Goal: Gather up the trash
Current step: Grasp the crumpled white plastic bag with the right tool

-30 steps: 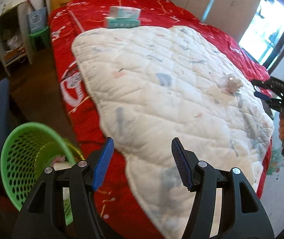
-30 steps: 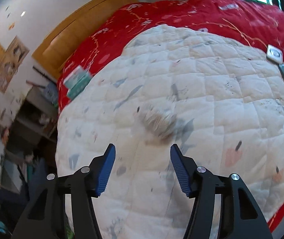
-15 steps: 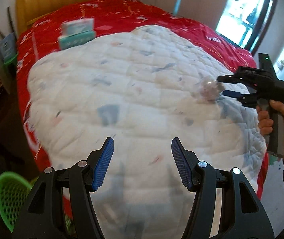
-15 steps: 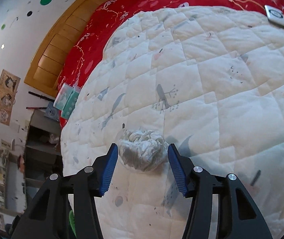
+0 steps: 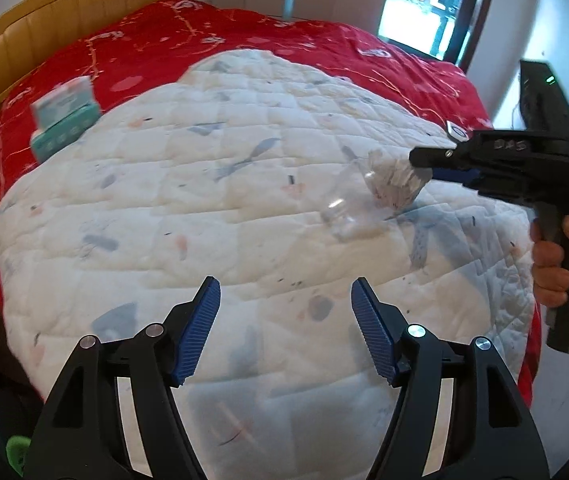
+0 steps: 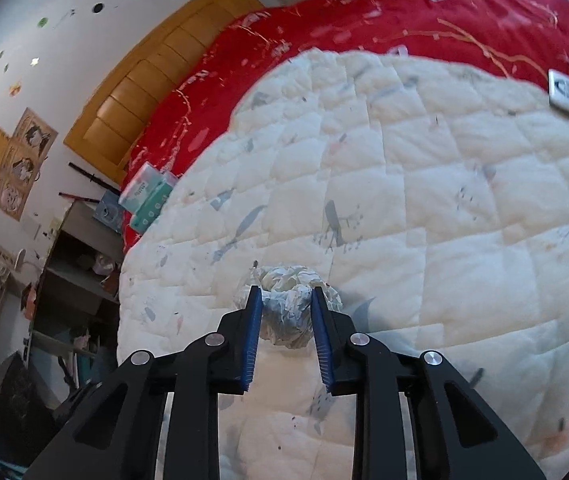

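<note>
Pinching crumpled wrapper [image 6: 286,304], right gripper [image 6: 286,308] hides its sides; left gripper [image 5: 284,332] spread, empty.

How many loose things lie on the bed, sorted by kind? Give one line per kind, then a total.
Crumpled paper wad in clear plastic wrap, clamped in the right gripper: 1
Tissue packs, stacked on the red blanket: 2
Small white square thing at the white quilt's edge: 1
Total: 4

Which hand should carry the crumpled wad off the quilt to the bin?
Right. The right gripper is already shut on the crumpled wad, on the white quilt. The left gripper is open, holds nothing and is well short of it.
</note>
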The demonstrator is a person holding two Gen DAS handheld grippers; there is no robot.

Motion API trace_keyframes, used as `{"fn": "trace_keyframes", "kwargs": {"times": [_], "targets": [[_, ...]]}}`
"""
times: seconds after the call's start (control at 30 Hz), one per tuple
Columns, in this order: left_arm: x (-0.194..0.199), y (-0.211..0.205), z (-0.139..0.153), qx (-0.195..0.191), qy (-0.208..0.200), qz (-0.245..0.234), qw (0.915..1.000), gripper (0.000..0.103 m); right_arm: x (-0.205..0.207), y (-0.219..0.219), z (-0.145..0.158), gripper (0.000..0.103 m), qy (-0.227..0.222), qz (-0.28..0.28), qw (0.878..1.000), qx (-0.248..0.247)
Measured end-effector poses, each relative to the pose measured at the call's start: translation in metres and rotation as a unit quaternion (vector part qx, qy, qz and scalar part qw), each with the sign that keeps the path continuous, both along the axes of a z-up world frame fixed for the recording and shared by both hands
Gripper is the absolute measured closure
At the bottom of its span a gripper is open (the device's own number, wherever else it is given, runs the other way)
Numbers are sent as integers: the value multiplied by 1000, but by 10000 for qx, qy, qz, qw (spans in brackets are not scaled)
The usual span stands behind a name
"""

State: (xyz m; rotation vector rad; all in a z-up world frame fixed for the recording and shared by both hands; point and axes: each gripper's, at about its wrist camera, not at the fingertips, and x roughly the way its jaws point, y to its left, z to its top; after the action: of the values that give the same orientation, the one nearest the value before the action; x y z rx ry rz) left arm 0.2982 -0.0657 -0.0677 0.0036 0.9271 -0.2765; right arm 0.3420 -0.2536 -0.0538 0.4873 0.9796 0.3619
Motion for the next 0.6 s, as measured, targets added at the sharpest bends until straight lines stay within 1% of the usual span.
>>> {"fn": "trace_keyframes", "kwargs": {"times": [0.13, 0.27, 0.37, 0.43, 0.6], "targets": [[11, -16, -6, 37, 5, -228, 9997, 35, -16, -11, 18, 79, -289, 51, 9996, -21], [29, -34, -12, 66, 22, -525, 9986, 32, -32, -24, 29, 79, -453, 71, 9988, -148], [46, -50, -16, 191, -34, -766, 9969, 31, -44, -37, 32, 79, -493, 67, 9986, -188], [55, -60, -19, 221, -17, -956, 9952, 28, -50, -45, 32, 79, -490, 44, 9987, -161], [77, -81, -31, 499, -48, -1203, 9915, 27, -59, -62, 27, 79, -429, -35, 9990, -126]]}}
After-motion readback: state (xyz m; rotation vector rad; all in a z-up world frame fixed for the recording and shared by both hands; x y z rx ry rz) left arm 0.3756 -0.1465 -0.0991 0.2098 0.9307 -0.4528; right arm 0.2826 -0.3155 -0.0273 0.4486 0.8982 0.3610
